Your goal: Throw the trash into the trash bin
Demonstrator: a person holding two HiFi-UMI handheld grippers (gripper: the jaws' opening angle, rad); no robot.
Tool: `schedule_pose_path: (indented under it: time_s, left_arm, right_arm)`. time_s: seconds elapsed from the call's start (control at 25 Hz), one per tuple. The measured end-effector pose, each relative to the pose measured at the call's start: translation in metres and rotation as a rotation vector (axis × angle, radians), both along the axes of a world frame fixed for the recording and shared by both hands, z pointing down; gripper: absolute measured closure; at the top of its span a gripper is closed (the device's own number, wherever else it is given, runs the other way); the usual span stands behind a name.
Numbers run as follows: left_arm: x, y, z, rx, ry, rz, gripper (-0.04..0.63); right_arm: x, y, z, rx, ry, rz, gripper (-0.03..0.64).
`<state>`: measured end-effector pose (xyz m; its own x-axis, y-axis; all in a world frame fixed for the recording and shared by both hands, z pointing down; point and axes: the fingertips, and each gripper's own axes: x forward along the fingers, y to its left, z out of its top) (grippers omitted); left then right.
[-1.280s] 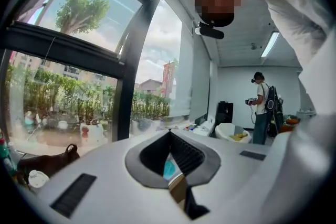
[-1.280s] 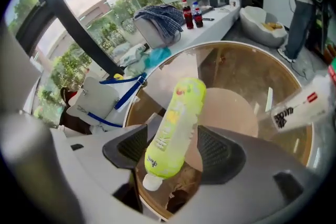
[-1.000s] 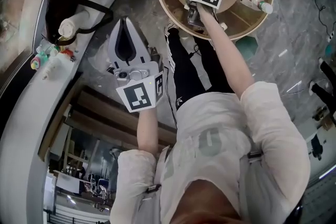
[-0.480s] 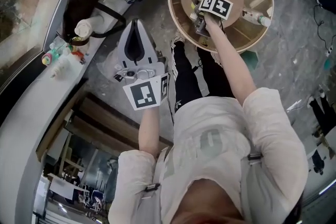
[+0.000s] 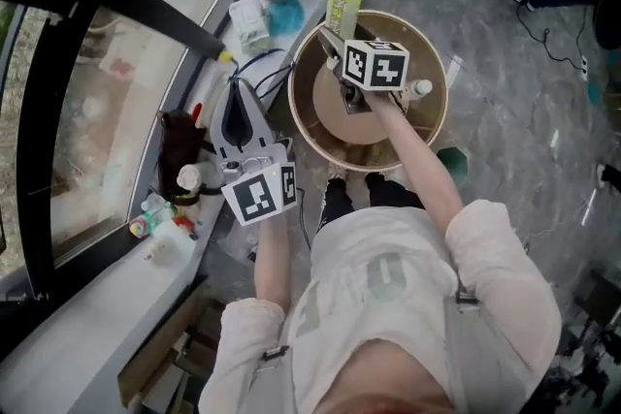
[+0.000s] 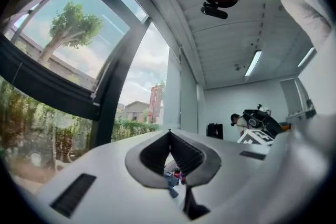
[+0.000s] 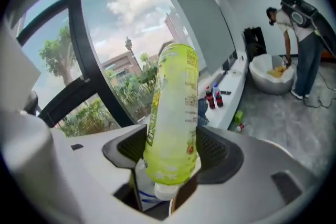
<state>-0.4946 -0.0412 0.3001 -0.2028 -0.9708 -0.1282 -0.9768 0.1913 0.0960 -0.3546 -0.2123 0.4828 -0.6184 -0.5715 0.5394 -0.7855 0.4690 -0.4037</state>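
Item: smooth, cylindrical, translucent yellow-green plastic bottle (image 7: pixel 172 107) with a printed label. We find it clamped between the ribbed dark pads of the right gripper (image 7: pixel 173 152). Its white cap is nearest the camera and its long axis runs out along the jaws, over the far rim of the round tan trash bin (image 5: pixel 303 116). Left gripper (image 6: pixel 169 136): tips together, nothing held.

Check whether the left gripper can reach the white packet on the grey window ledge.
Probably yes: the left gripper, empty with jaws together, points toward the white packet; only a thin cable lies between.
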Motion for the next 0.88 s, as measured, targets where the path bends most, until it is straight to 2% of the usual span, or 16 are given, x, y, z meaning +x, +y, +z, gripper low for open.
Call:
schedule_pose_path:
  time_s: [0.2, 0.4, 0.6, 0.88]
  left_arm:
    - [0.058, -0.067, -0.044, 0.087, -0.008, 0.180, 0.584]
    - [0.131, -0.096, -0.076, 0.161, -0.001, 0.320, 0.584]
    - [0.185, -0.113, -0.087, 0.169, 0.006, 0.417, 0.584]
    - [0.241, -0.128, -0.093, 0.164, -0.012, 0.493, 0.584]
  right_arm:
    - [0.057, -0.018, -0.130, 0.280, -0.091, 0.084, 0.324]
    - [0.117, -0.003, -0.203, 0.478, -0.087, 0.127, 0.324]
    - [0.156, 0.001, -0.232, 0.563, -0.083, 0.171, 0.324]
    - [0.212, 0.005, -0.244, 0.590, -0.107, 0.245, 0.324]
